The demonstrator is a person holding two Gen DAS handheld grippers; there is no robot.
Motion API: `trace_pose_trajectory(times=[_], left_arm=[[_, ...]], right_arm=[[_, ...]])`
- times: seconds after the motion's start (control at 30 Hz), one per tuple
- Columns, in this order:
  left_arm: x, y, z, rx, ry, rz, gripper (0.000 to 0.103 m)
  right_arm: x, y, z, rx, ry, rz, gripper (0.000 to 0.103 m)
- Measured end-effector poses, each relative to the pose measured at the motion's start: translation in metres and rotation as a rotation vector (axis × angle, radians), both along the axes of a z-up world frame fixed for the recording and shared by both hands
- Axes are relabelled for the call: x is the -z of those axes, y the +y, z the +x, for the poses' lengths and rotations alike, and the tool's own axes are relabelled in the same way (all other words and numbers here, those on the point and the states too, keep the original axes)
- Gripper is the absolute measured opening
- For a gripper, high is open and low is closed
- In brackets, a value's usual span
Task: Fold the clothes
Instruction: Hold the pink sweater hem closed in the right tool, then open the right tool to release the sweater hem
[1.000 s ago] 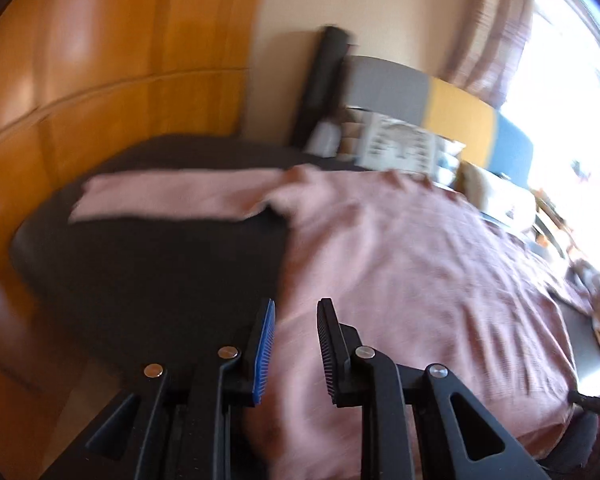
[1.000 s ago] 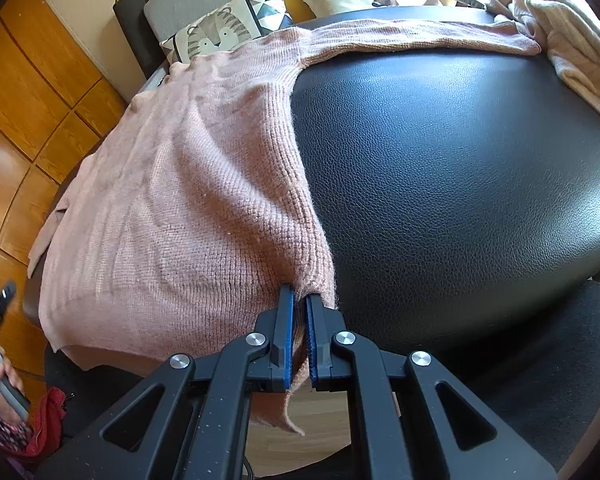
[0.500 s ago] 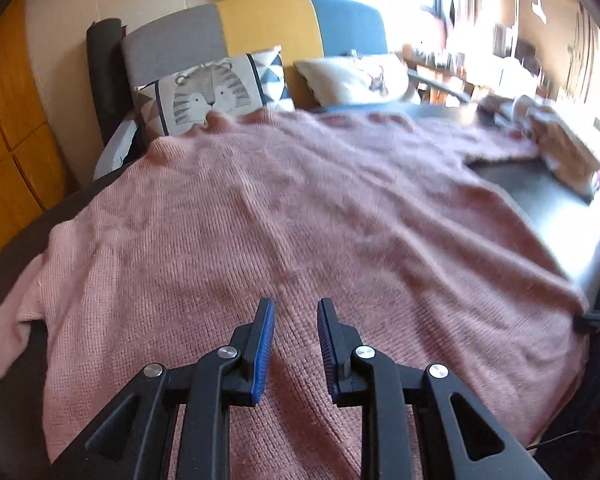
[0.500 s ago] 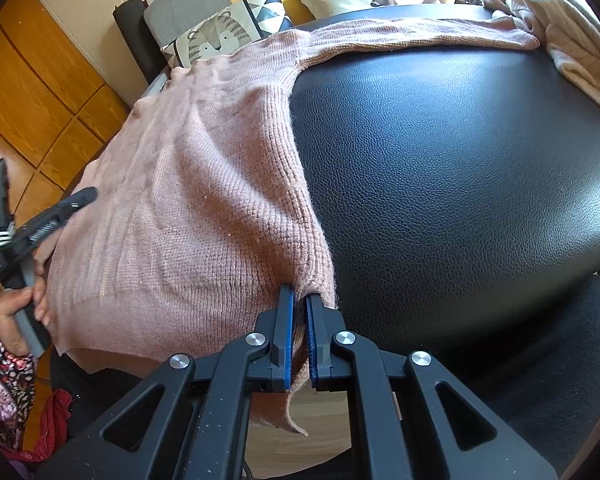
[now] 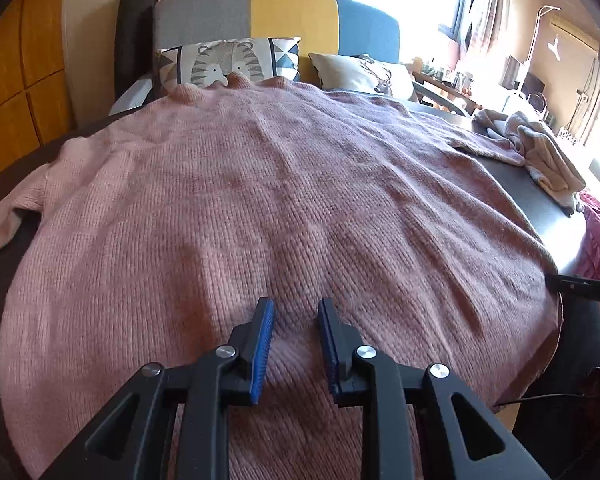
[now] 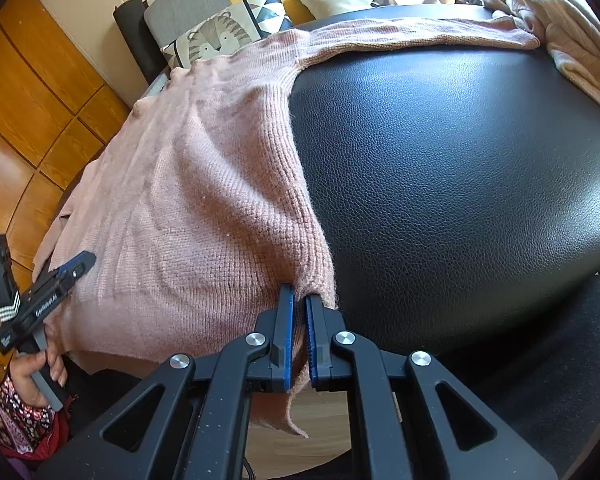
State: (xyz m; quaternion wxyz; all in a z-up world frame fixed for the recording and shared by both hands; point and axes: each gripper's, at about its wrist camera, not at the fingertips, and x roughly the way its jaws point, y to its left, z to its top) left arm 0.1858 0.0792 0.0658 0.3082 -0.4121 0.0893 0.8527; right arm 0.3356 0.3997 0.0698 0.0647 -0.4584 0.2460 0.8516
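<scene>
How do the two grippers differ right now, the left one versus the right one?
The left gripper is open, with nothing between its blue pads; the right gripper is shut on the pink sweater. The left is over the sweater's middle near the hem; the right is at its bottom corner. Both have black fingers.

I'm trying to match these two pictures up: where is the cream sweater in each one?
Left wrist view: the cream sweater lies crumpled at the far right, on the black table, past the pink sweater.
Right wrist view: it fills the top right corner, beside the pink sleeve's cuff.
Shared landmark: the tiger pillow.
</scene>
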Motion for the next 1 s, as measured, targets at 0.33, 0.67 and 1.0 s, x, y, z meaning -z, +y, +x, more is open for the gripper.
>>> trace_pose_trajectory(times=[0.33, 0.67, 1.0], left_arm=[[0.002, -0.028, 0.013, -0.006, -0.011, 0.078, 0.024], [0.005, -0.027, 0.014, -0.011, 0.012, 0.090, 0.024], [0.007, -0.029, 0.013, -0.013, 0.013, 0.108, 0.024]], right_arm=[[-0.001, 0.001, -0.001, -0.004, -0.003, -0.012, 0.006], [-0.053, -0.019, 0.008, -0.079, 0.166, 0.056, 0.011], [-0.042, 0.025, 0.030, 0.043, -0.082, 0.065, 0.024]])
